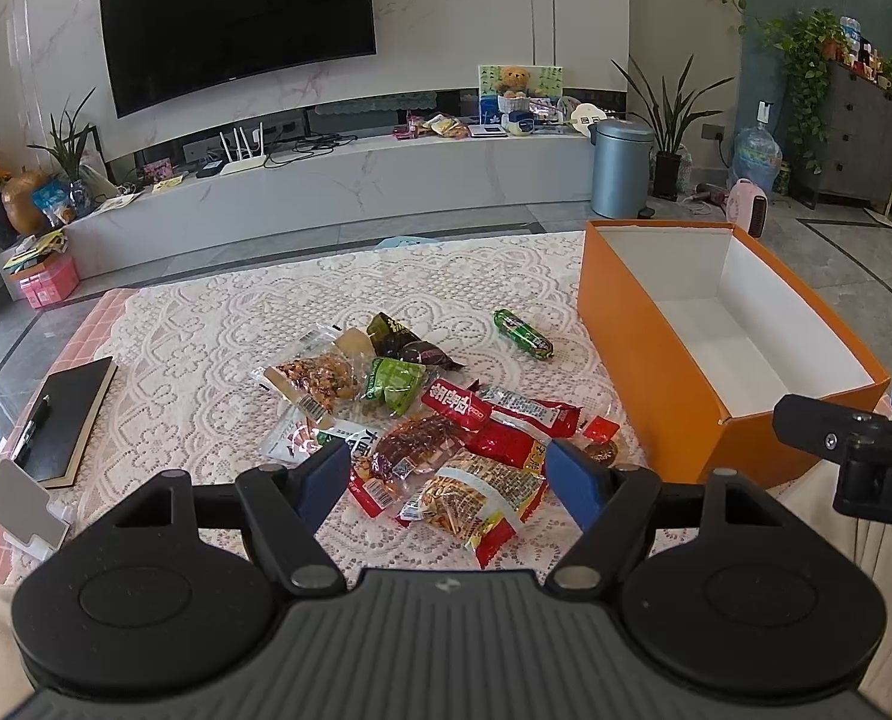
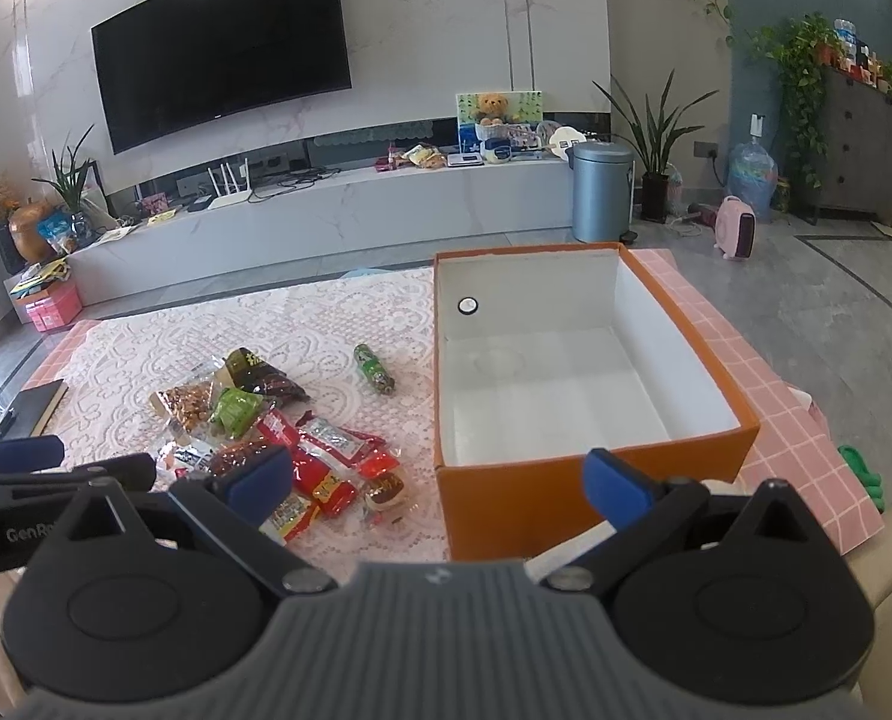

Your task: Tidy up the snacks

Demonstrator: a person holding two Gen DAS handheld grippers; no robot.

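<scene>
Far left on tabletop (image 1: 164, 312): notebook (image 1: 65, 420) w/ pen, phone stand nearer, not task items. L gripper (image 1: 448, 474) hovers over near edge of snack pile (image 1: 422, 420), fingers apart, nothing held. Pile sits mid-tabletop on lace cloth, packets overlapping; green sausage (image 1: 522, 333) lies apart, farther right, between pile and box. Box (image 1: 673, 372), orange, right side, open, empty inside. R gripper (image 2: 440, 480) near the box's near-left corner, fingers apart, empty.

Risks (judgement): packets overlap and look slick, so a pinch could drag two at once or slip off a flat bag; lace cloth could snag a fingertip and bunch up. Grippers are close together, could bump if both go for the pile. Box looks light, a knock on its wall might shove it.

Hard to see: lower packets buried under top ones, labels unreadable; small item near pile's right edge unclear; box's near wall interior hidden.
</scene>
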